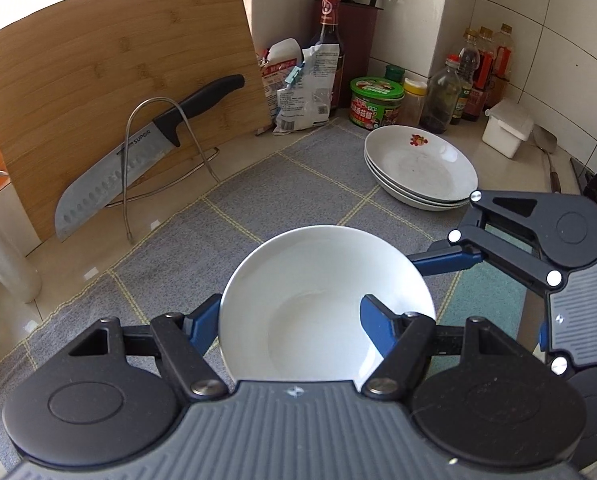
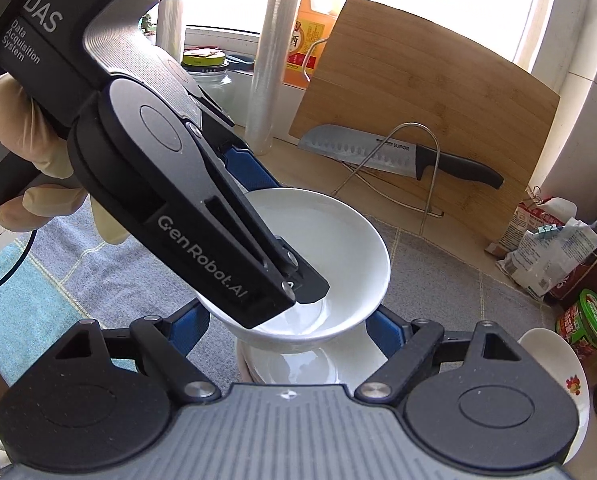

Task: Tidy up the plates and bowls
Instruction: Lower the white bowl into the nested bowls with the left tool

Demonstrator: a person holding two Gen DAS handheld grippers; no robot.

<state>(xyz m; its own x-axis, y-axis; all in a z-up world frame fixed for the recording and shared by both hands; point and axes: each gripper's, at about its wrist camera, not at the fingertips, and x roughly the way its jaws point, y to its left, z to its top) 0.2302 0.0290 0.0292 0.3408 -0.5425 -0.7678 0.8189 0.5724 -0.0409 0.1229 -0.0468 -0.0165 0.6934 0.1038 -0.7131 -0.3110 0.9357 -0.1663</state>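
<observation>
- Grey checked cloth (image 1: 298, 184) covers the counter under my work; the widest open stretch of it lies between the white bowl (image 1: 318, 304) and the bamboo cutting board (image 1: 110, 92) that leans on the wall at the back.
- Toward the tiled corner the room narrows: a stack of white plates (image 1: 418, 168) sits at the cloth's edge, and just behind it stand a green-lidded jar (image 1: 376, 102), sauce bottles (image 1: 470, 80) and a small white box (image 1: 506, 128).
- Against the board a Supor knife (image 1: 138, 164) rests in a wire rack (image 1: 158, 152); a roll of cling film (image 2: 272, 64) stands upright beside the board.
- My left gripper (image 1: 290, 328) points steeply down, held in a gloved hand (image 2: 26, 152). It pinches the white bowl by its wall, one blue finger (image 1: 376, 324) inside and the other outside the rim, and the bowl hangs tilted.
- My right gripper (image 2: 286, 328) sits just beside the left, also angled down, its jaws partway apart on either side of a stack of white bowls (image 2: 298, 364); whether the pads press it I cannot tell.
- Held bowl hovers directly over that stack, empty; the top plate looks empty too, with a red motif on its rim.
</observation>
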